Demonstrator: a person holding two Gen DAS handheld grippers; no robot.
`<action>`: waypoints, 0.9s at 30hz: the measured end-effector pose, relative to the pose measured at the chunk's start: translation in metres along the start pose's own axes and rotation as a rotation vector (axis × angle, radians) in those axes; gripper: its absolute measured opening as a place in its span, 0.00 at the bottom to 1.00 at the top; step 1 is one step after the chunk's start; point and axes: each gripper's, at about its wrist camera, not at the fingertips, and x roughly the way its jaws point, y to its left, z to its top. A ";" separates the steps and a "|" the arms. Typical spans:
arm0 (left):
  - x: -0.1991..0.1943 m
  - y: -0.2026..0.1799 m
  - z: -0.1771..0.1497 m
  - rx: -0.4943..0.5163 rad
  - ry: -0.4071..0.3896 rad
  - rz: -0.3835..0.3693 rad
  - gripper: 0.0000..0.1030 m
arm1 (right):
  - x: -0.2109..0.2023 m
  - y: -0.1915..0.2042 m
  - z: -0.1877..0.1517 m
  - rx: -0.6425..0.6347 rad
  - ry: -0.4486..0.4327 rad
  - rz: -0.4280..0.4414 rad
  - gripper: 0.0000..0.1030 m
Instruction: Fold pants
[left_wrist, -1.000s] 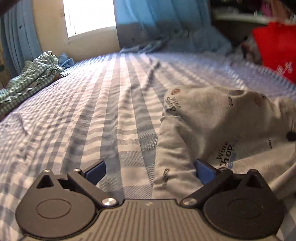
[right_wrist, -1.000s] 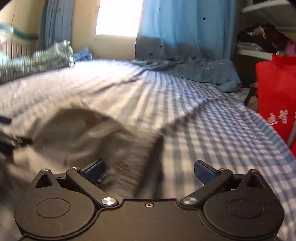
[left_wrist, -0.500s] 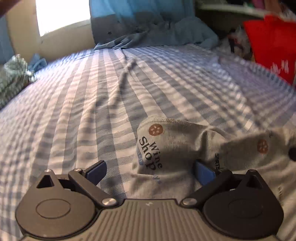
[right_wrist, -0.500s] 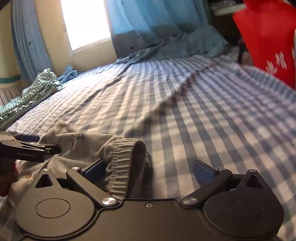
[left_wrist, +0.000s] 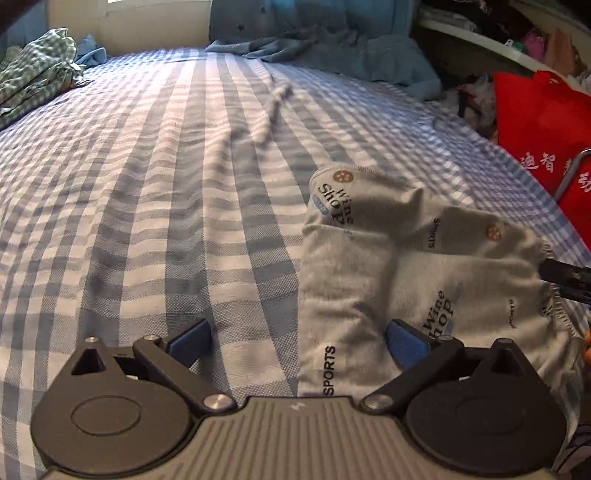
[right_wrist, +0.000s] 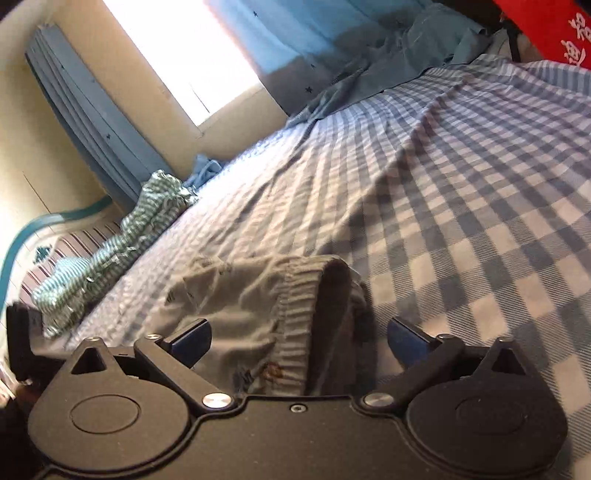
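Checked bed, pants bunched near me. Waistband lies between my right gripper fingers, closing, no pinch yet; right's nearer. Left gripper spread over the leg edge.

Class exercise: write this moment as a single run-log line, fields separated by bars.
pants: bunched on checked bed sheet | left tool: open, at a pant leg | right tool: closing, elastic waistband between its fingers, not yet gripped

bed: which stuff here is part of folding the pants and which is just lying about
Part of the job:
grey printed pants
left claw, open
right claw, closing round the waistband

Lying about:
green checked cloth
red bag
blue curtain
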 end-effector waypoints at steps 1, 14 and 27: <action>-0.003 0.000 -0.001 0.017 -0.006 -0.019 0.87 | 0.003 0.001 0.001 0.002 0.001 0.020 0.71; -0.040 -0.012 0.070 0.070 -0.177 -0.077 0.12 | 0.012 0.061 0.054 -0.219 -0.169 -0.027 0.19; 0.005 0.028 0.031 0.066 -0.163 0.154 0.89 | 0.075 0.054 0.052 -0.374 -0.088 -0.233 0.84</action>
